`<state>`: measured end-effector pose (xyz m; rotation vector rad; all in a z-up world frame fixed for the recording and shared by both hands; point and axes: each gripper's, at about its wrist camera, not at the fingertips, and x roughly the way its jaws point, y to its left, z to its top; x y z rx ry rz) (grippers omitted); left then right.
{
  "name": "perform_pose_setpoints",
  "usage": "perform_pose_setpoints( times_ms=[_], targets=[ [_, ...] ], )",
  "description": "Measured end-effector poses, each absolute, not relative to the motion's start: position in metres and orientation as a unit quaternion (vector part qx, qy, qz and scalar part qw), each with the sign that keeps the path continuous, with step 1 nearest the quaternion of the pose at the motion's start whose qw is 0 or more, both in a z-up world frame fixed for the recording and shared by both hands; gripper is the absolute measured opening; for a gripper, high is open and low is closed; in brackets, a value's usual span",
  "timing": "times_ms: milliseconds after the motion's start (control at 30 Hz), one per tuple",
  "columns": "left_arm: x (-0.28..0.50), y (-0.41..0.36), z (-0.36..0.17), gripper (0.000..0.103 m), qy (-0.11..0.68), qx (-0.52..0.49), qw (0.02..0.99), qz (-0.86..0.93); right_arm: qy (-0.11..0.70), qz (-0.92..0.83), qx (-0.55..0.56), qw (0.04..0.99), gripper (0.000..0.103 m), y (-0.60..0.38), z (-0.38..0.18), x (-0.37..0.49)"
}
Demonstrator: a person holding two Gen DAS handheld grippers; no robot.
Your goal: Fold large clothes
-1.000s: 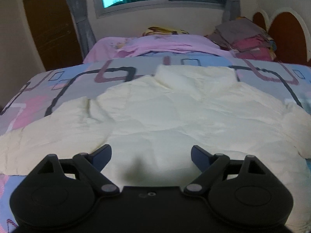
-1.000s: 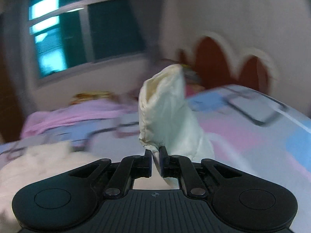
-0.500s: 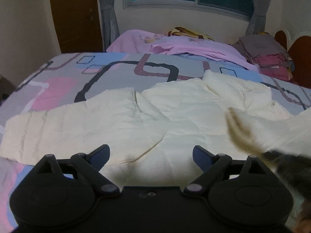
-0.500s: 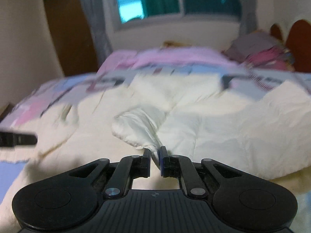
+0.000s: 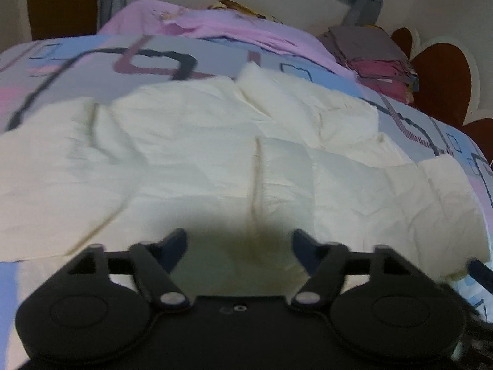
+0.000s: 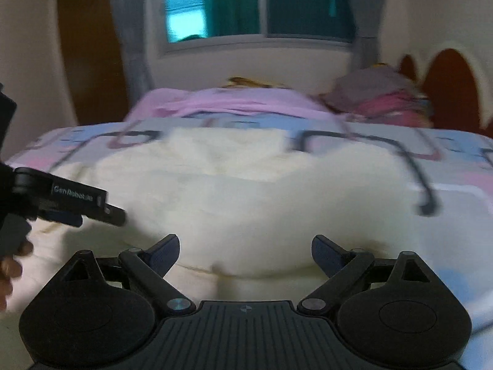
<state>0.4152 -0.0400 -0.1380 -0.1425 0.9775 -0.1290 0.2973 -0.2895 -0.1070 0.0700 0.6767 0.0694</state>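
A large cream garment (image 5: 215, 154) lies spread on the patterned bedspread (image 5: 92, 61), with its right sleeve folded across its body (image 5: 339, 178). My left gripper (image 5: 238, 243) is open and empty, just above the garment's near hem. My right gripper (image 6: 245, 251) is open and empty over the garment's near right part (image 6: 246, 197). The left gripper shows at the left edge of the right wrist view (image 6: 80, 206). Both views are blurred.
A pink blanket (image 5: 215, 27) lies at the far end of the bed. A stack of folded clothes (image 5: 372, 52) sits at the far right by the brown headboard (image 5: 443, 77). A window (image 6: 255, 3) and a brown door (image 6: 89, 46) stand behind.
My right gripper carried the sleeve it held leftward across the garment, laid it down and opened. The left gripper stayed open and shifted over the near hem.
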Motion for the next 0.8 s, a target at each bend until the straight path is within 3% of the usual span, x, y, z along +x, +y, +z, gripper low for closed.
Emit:
perform_pose_setpoints(
  times_ms=[67,133,267,300,367,600,633,667,800],
  targets=[
    [0.422,-0.048,-0.148,0.049,0.472,-0.067,0.877,-0.067,0.339,-0.001,0.036,0.940,0.092,-0.311,-0.112,0.292],
    [0.423,-0.052,-0.154,0.023,0.471,-0.075,0.876,-0.076,0.346,-0.028,0.045,0.937,0.092,-0.331,-0.116,0.286],
    [0.419,-0.058,-0.153,0.008,0.460,-0.062,0.883,-0.069,0.355,-0.063,0.039,0.932,0.091,-0.354,-0.128,0.289],
    [0.418,-0.056,-0.150,0.006,0.458,-0.068,0.884,-0.069,0.362,-0.068,0.035,0.929,0.081,-0.358,-0.133,0.293],
    [0.417,-0.048,-0.139,0.004,0.447,-0.083,0.888,-0.062,0.377,-0.074,0.045,0.922,0.061,-0.366,-0.141,0.301],
    [0.407,-0.011,-0.108,0.004,0.402,-0.074,0.912,-0.025,0.380,-0.070,0.060,0.920,0.060,-0.367,-0.148,0.313],
    [0.406,-0.006,-0.109,0.004,0.403,-0.065,0.913,-0.019,0.380,-0.065,0.062,0.921,0.055,-0.365,-0.147,0.312],
    [0.406,-0.002,-0.113,0.004,0.408,-0.063,0.910,-0.014,0.382,-0.059,0.066,0.920,0.040,-0.364,-0.148,0.317],
    [0.408,-0.002,-0.140,0.004,0.430,-0.037,0.902,0.003,0.399,-0.077,0.064,0.912,0.020,-0.367,-0.163,0.317]
  ],
)
